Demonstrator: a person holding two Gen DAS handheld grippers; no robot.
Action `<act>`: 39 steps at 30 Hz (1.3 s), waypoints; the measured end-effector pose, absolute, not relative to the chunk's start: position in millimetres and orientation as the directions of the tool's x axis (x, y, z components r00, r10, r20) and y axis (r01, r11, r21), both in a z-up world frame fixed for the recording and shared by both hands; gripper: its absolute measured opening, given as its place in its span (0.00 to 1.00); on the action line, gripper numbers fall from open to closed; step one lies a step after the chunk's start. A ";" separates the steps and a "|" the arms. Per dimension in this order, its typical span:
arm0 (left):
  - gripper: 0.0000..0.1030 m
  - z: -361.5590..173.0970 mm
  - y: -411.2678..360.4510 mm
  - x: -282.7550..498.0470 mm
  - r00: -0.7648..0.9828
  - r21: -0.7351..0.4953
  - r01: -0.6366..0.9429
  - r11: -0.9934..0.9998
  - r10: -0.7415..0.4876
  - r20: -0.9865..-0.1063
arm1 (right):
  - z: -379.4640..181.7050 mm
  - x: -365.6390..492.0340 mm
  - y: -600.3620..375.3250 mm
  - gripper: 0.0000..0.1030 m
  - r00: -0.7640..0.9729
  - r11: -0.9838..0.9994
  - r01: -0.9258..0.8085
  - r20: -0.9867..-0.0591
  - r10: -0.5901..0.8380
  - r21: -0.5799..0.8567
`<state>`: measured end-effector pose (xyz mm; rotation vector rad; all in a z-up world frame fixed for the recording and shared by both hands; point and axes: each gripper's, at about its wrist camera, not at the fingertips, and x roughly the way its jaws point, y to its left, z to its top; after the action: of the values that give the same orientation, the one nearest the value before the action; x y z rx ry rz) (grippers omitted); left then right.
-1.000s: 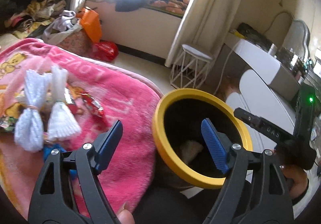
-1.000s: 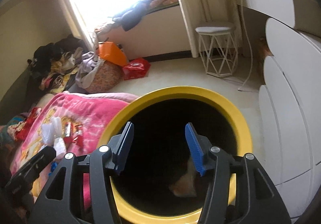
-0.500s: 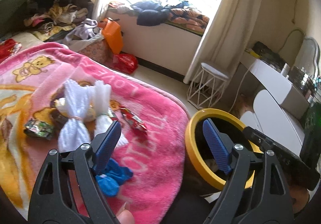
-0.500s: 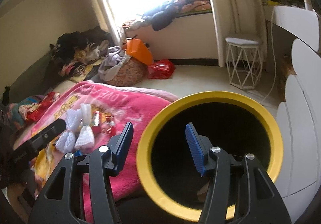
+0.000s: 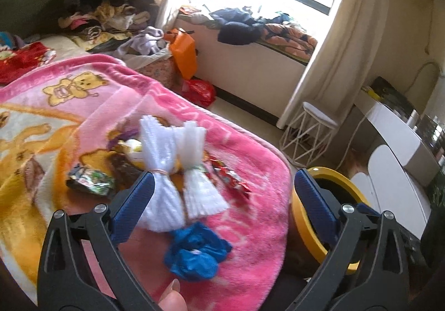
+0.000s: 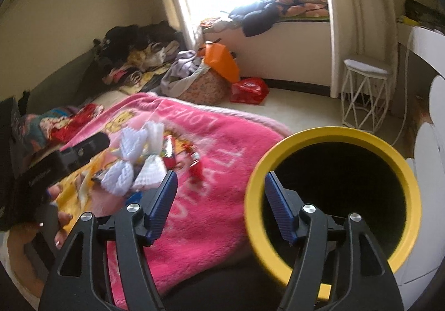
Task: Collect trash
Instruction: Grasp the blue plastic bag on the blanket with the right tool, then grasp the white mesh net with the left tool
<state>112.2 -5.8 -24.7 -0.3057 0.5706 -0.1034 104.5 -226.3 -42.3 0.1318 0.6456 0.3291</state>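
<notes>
Trash lies on a pink blanket (image 5: 250,171): two white foam nets (image 5: 164,169) tied at the waist, a red wrapper (image 5: 230,176), a dark green wrapper (image 5: 90,181) and a crumpled blue piece (image 5: 196,251). My left gripper (image 5: 222,199) hovers over this pile, its jaws opening wide with nothing gripped. A yellow-rimmed black bin (image 6: 389,152) stands at the blanket's right edge. My right gripper (image 6: 219,205) hangs by the bin's left rim, jaws opening and empty. The foam nets (image 6: 130,163) and red wrapper (image 6: 194,163) show left of it.
The bed (image 6: 217,199) fills the left. Behind it lie piled clothes (image 5: 105,4), an orange bag (image 5: 183,53) and a red bag (image 5: 200,89) on the floor. A white wire stool (image 6: 364,93) and white cabinets (image 5: 395,171) stand at the right.
Both grippers swung left, away from over the bin toward the trash on the blanket. Both sets of jaws stand wider than before. The bin slid to the right of each view.
</notes>
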 end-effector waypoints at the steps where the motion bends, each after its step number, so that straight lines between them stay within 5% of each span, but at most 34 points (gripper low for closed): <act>1: 0.90 -25.4 -1.3 112.6 0.838 -0.314 0.000 0.949 -0.171 -0.518 | -42.9 104.3 -220.5 0.61 0.742 0.937 -0.273 -0.572 0.350 0.218; 17: 0.87 -55.2 55.4 115.3 0.776 -0.337 -0.116 0.934 -0.127 -0.618 | -80.0 120.5 -129.8 0.61 0.549 0.866 -0.450 -0.697 0.461 0.218; 23: 0.78 -73.5 56.3 119.7 0.727 -0.363 -0.108 0.925 -0.176 -0.664 | -99.9 137.0 -112.8 0.49 0.465 0.852 -0.457 -0.748 0.474 0.255; 27: 0.74 -84.1 55.6 122.6 0.702 -0.382 -0.109 0.918 -0.201 -0.683 | -114.0 143.4 -105.4 0.28 0.402 0.841 -0.451 -0.773 0.490 0.298; 31: 0.58 -89.3 51.5 124.3 0.688 -0.390 -0.095 0.916 -0.223 -0.690 | -114.9 137.8 -105.5 0.05 0.391 0.831 -0.464 -0.770 0.504 0.308; 33: 0.46 -90.6 48.5 125.2 0.683 -0.399 -0.084 0.913 -0.239 -0.690 | -113.2 133.6 -105.8 0.03 0.392 0.827 -0.468 -0.765 0.511 0.312; 35: 0.21 -90.3 45.7 124.6 0.683 -0.401 -0.075 0.913 -0.246 -0.688 | -110.3 129.7 -108.3 0.03 0.396 0.825 -0.469 -0.759 0.516 0.316; 39: 0.10 -80.3 42.1 122.1 0.701 -0.388 -0.056 0.920 -0.240 -0.671 | -101.9 121.7 -114.6 0.03 0.424 0.824 -0.469 -0.737 0.527 0.319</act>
<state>122.1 42.1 -80.3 -0.4000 0.7920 -0.1059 121.7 -114.6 -101.9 0.0682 0.9462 0.6232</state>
